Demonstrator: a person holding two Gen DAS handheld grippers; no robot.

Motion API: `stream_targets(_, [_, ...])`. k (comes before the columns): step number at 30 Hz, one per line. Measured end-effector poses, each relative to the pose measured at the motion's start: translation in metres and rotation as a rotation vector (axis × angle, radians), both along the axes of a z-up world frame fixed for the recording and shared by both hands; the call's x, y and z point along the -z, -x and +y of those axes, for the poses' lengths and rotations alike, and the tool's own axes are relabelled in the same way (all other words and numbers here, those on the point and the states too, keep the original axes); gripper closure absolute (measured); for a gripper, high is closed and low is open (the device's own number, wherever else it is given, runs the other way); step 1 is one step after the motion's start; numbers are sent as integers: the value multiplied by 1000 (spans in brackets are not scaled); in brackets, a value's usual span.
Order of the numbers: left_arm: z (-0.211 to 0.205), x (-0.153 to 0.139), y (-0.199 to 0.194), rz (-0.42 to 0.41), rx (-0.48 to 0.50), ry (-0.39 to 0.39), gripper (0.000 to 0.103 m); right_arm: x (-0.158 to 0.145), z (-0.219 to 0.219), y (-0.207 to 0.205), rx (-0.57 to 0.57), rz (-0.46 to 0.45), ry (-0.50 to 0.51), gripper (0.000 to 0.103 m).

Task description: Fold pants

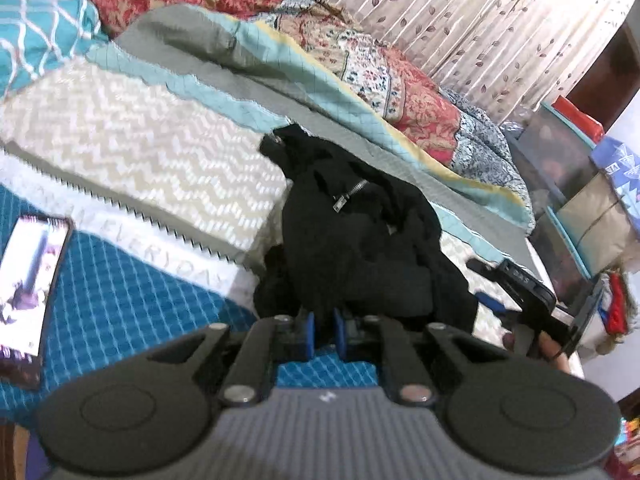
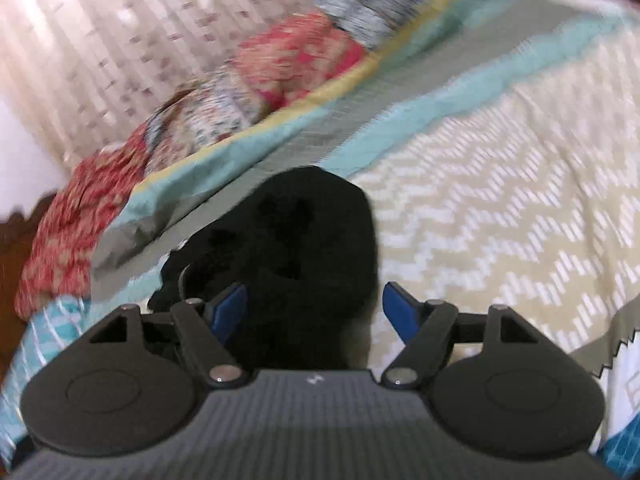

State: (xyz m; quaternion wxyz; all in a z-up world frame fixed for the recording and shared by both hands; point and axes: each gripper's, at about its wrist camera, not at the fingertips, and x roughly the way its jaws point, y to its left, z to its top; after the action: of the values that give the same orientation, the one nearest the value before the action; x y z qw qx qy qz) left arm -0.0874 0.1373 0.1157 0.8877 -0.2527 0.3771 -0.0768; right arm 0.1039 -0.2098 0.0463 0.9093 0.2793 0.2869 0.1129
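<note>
The crumpled black zippered pants lie heaped on the bed directly ahead of my left gripper, their long axis running away from me. Its blue pads are clenched on the near hem. My right gripper stands released, cloth between its spread pads, untouched. Only the left view shows the zipper; the right view is blurred.

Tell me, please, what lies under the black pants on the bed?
Under the black pants lies a quilt with a cream zigzag pattern and teal and grey borders. Whatever is directly beneath the heap is covered.
</note>
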Motion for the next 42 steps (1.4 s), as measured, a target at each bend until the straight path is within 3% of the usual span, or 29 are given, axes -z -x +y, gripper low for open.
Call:
stream_targets(2, [1, 2, -5, -6, 19, 14, 94, -11, 22, 13, -75, -52, 29, 15])
stream_targets(4, [2, 1, -6, -29, 17, 18, 94, -15, 45, 18, -190, -66, 78, 15])
stream_targets(5, [7, 1, -9, -43, 13, 26, 94, -14, 61, 21, -228, -68, 163, 23])
stream_targets(6, [10, -4, -8, -55, 1, 35, 94, -12, 71, 19, -231, -57, 249, 62])
stream_targets(7, [17, -7, -9, -60, -7, 45, 94, -7, 71, 17, -237, -45, 284, 86])
stream_targets(8, [23, -8, -12, -64, -14, 49, 94, -2, 60, 7, -242, 1, 245, 92])
stream_targets(10, [35, -18, -19, -78, -29, 54, 94, -8, 16, -6, -104, 31, 109, 92])
stream_targets(14, [51, -50, -42, -153, -11, 39, 96, -52, -66, 6, 108, -121, -17, 92])
stream_targets(18, [50, -99, -56, -278, 20, 120, 98, -89, -107, 28, 169, -216, -90, 92])
stream_targets(19, [45, -109, -58, -303, 30, 110, 98, -99, -113, 34, 162, -254, -132, 92])
stream_targets(23, [14, -134, -73, -361, 51, -35, 97, -116, -118, 41, 137, -327, -171, 91])
stream_targets(26, [-6, -122, -106, -350, 12, -157, 92, -99, -110, 44, 133, -298, -144, 85])
stream_targets(28, [-19, -94, -134, -349, -99, -359, 64, -80, -101, 32, 165, -237, -62, 77])
stream_targets(29, [-25, -74, -153, -263, -125, -478, 42, -64, -91, 22, 169, -185, 16, 62])
stream_targets(30, [-27, -59, -162, -157, -141, -510, 60, -47, -83, 13, 188, -130, 95, 58])
stream_targets(31, [-24, -44, -163, -57, -139, -435, 67, -30, -83, 11, 224, -63, 156, 58])
stream_targets(32, [-19, -31, -151, -56, -82, -278, 68, -16, -85, 11, 260, 5, 161, 58])
stream_targets(33, [-20, -21, -134, -80, -38, -172, 63, -5, -90, 21, 260, 14, 94, 58])
stream_targets(34, [-26, -14, -121, -75, -17, -138, 61, 5, -95, 32, 233, 5, 28, 56])
stream_targets(36, [-44, 3, -97, -35, 51, -129, 53, 14, -96, 54, 193, 16, 10, 46])
stream_targets(39, [-67, 34, -71, 40, 185, 15, 53, 22, -96, 81, 86, 3, -118, 32])
stream_targets(41, [-77, 52, -67, 88, 232, 108, 52, 30, -92, 72, 37, 66, -208, 32])
stream_targets(42, [-83, 62, -66, 111, 243, 142, 52, 36, -84, 69, 4, 105, -236, 40])
